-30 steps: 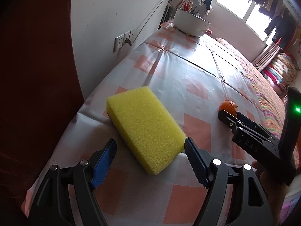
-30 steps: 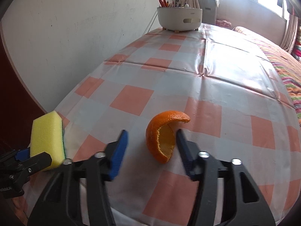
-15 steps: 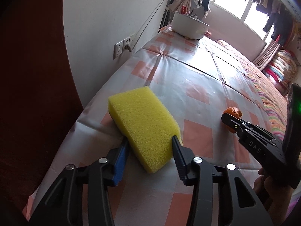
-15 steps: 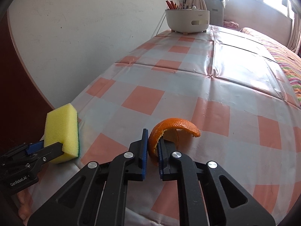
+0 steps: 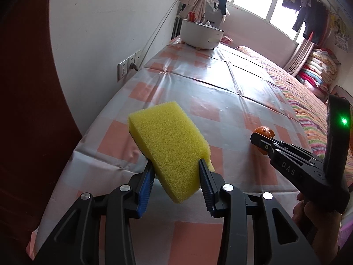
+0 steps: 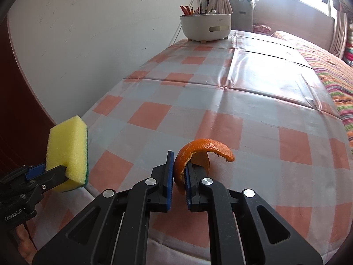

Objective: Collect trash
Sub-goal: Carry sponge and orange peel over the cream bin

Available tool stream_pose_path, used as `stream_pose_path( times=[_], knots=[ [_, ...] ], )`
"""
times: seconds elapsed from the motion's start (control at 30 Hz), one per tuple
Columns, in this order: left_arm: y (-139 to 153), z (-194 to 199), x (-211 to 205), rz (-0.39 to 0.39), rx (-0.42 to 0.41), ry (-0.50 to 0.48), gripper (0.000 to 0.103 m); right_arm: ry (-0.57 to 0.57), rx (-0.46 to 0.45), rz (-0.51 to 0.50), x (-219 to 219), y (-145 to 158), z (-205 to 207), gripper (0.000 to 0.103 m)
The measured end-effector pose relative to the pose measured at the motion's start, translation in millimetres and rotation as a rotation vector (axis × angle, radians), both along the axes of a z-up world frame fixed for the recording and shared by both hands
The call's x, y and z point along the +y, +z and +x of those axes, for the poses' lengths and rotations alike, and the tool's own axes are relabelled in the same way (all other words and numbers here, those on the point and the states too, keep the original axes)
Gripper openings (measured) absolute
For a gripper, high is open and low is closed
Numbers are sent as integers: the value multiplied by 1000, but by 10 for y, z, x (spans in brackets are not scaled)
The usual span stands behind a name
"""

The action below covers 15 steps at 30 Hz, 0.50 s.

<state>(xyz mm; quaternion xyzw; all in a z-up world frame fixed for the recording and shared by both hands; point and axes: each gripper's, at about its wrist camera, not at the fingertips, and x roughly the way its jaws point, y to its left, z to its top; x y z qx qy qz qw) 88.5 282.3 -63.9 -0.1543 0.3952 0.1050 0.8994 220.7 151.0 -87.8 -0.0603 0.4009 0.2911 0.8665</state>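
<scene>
My left gripper (image 5: 175, 172) is shut on a yellow sponge (image 5: 169, 141) with a green scouring side and holds it above the near left part of the checked tablecloth (image 5: 216, 101). The sponge also shows in the right wrist view (image 6: 67, 150), held by the left gripper (image 6: 55, 174). My right gripper (image 6: 178, 172) is shut on a curled orange peel (image 6: 198, 152) and holds it just above the cloth. In the left wrist view the peel (image 5: 263, 132) sticks out past the right gripper's tip (image 5: 262, 143).
A white caddy (image 6: 206, 27) with pens and utensils stands at the table's far end. A white wall (image 6: 88, 33) with a socket (image 5: 126, 66) runs along the left. A striped bed (image 5: 308, 110) lies to the right of the table.
Both grippers closed: the left on the sponge, the right on the orange peel. Both objects have then been lifted off the tablecloth.
</scene>
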Motion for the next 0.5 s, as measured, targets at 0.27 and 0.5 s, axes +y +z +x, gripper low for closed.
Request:
stream_pose_path(
  times=[0.27, 0.5],
  knots=[
    [38, 48, -213, -15, -9, -37, 39, -29, -19, -4, -326, 92, -61, 9],
    [50, 112, -463, -27, -9, -86, 39, -59, -35, -11, -662, 163, -147, 9]
  ],
)
